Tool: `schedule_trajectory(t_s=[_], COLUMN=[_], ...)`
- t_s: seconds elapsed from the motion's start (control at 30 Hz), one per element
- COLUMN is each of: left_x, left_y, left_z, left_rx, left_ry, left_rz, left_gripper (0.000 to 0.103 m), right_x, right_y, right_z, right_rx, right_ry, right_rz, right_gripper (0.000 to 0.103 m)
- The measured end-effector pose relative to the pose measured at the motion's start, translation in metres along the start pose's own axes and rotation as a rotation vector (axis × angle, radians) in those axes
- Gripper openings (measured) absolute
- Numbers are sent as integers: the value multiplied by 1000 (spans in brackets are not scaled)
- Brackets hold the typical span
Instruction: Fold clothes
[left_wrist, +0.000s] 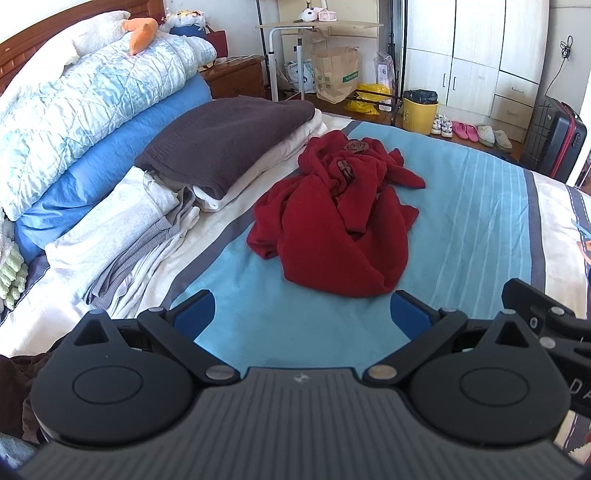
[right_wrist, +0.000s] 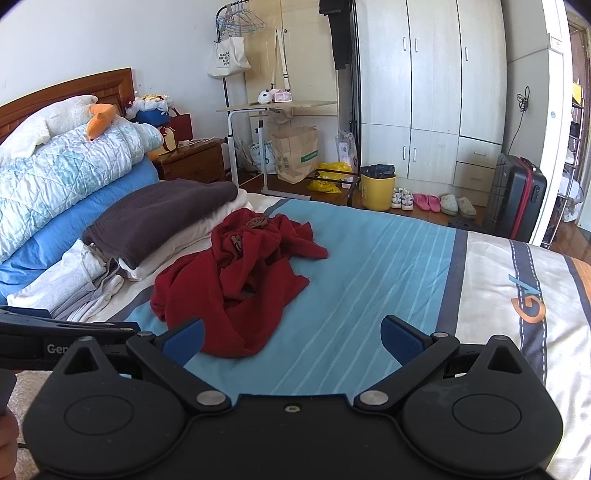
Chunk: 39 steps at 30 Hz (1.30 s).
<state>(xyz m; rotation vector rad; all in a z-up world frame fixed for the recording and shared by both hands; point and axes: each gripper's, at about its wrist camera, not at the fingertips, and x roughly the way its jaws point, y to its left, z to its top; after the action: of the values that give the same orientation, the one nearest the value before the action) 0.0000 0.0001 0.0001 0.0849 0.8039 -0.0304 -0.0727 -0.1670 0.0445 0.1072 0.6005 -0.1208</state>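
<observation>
My left gripper (left_wrist: 302, 312) and right gripper (right_wrist: 292, 338) hung w/ jaws wide apart, nothing in them. Red top (left_wrist: 338, 216) lay bunched at 12 o'clock on the bed (left_wrist: 461, 221). Risk: grabbing several layers, so it wouldn't spread flat; or dragging it into the stack (left_wrist: 225, 144) at 10.

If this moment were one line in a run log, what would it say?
stage: before first grasp | red garment: crumpled on bed, untouched | left gripper: open, empty | right gripper: open, empty | folded pile: beside garment
</observation>
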Motion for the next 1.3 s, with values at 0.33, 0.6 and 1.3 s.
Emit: schedule_trajectory(t_s=[0.33,0.6,1.3], left_x=[-2,1,126], left_y=[2,0,16], left_z=[0,0,95], left_rx=[6,24,-144], left_ry=[4,10,57], left_rz=[0,5,-317], left_gripper=[103,103,103], right_x=[0,2,92], right_y=[0,-1,-63], right_z=[0,-1,52], right_rx=[1,2,199], right_ry=[3,7,-1], right_rz=[-1,-6,320], right_gripper=[103,103,103])
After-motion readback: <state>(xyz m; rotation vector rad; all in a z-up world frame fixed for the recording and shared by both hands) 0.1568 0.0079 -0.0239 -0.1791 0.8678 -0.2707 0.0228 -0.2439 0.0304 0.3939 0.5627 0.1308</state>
